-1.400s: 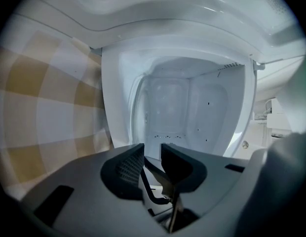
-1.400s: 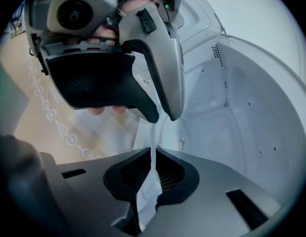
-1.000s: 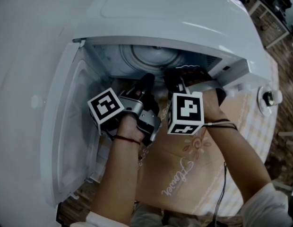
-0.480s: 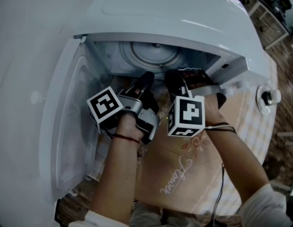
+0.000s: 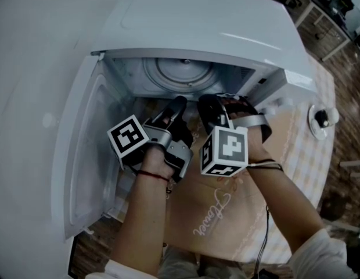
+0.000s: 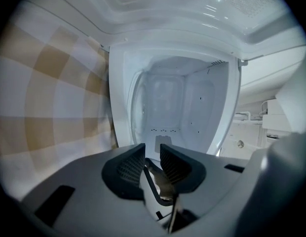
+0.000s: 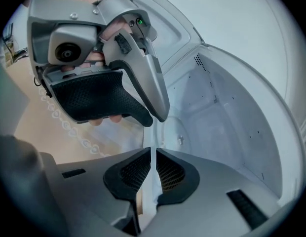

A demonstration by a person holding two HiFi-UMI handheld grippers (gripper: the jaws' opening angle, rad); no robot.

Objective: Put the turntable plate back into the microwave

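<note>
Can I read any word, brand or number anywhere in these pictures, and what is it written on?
"Flower": cursive embroidery, probably that word, on the beige cloth in front of the microwave.
Marker cubes: black-and-white squares only, no words.
Microwave: no brand or number can be read.

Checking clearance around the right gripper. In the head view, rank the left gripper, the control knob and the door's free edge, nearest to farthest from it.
From the right gripper, which pinches the turntable plate rim:
1. left gripper: close beside it, on its left.
2. control knob: off to its right, on the front panel.
3. door's free edge: lower left, farthest.
</note>
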